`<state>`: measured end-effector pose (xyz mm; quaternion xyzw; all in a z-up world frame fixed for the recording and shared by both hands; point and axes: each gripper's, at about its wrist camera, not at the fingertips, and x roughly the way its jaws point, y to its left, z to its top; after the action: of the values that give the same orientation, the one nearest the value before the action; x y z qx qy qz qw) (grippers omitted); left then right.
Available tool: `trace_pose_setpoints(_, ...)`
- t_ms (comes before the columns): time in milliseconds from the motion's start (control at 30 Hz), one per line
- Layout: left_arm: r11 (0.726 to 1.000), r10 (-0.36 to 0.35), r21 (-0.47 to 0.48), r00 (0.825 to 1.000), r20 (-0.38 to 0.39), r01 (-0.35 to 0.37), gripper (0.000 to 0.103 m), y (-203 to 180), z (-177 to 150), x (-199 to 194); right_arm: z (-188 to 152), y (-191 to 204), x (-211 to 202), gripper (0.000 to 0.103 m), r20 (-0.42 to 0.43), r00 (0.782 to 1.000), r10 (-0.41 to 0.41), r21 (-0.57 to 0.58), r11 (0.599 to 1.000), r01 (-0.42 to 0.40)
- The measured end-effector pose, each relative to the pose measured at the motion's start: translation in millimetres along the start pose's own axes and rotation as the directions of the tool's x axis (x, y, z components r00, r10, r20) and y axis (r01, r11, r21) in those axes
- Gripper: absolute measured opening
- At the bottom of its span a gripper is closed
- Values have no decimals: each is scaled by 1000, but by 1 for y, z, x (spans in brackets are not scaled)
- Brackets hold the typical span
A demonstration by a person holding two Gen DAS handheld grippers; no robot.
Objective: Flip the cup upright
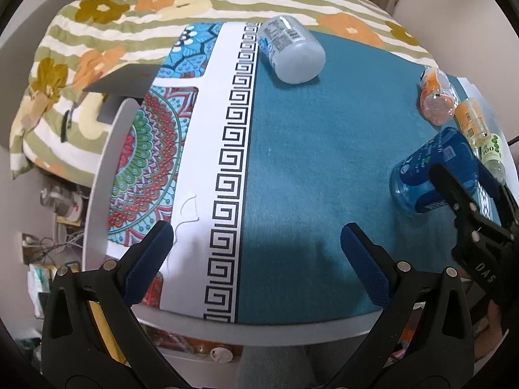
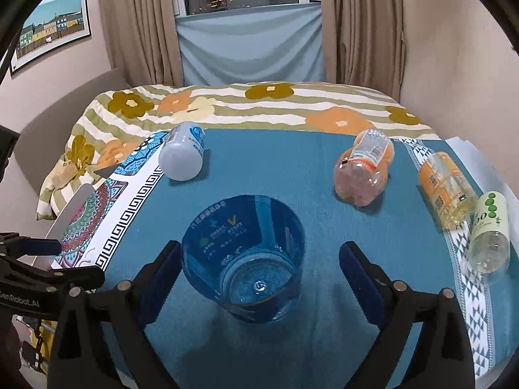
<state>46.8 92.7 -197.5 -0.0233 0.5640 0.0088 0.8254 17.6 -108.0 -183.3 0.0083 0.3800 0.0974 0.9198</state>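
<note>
A clear blue plastic cup [image 2: 246,259] lies on its side on the teal tablecloth, base toward the right wrist camera. My right gripper [image 2: 259,265] is open, its fingers on either side of the cup; the left pad looks close to or touching it. In the left wrist view the same cup [image 1: 431,175] lies at the right, with the right gripper's fingers [image 1: 454,191] around it. My left gripper [image 1: 256,253] is open and empty over the cloth near the table's front edge.
A white bottle [image 2: 183,155] lies at the back left, also in the left wrist view [image 1: 290,48]. An orange bottle [image 2: 365,170], an orange-labelled bottle [image 2: 444,188] and a green-labelled bottle [image 2: 488,233] lie at the right. A floral-quilted bed [image 2: 259,103] stands behind the table.
</note>
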Motion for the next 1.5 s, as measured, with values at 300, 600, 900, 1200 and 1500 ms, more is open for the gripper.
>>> trace_pose_setpoints(300,1000,0,5,991,130,-1,103,-19,12,-70,34,-21,-56,95,-4,1000,8,29,1000,-8)
trace_pose_setpoints(600,1000,-13,31,967,256,5,103,-50,16,-141,68,-50,-121,95,-52,997,-59,43,997,62)
trace_pose_setpoints(900,1000,3,28,942,335,-13,103,-68,2,-167,66,-68,-153,95,-90,984,-154,35,987,158)
trace_pose_setpoints(1200,998,7,49,923,385,-28,103,-77,-7,-181,58,-76,-163,95,-76,981,-177,75,980,183)
trace_pose_setpoints(1500,998,4,62,916,401,-31,103,-77,-5,-186,63,-74,-170,95,-40,983,-180,87,979,183)
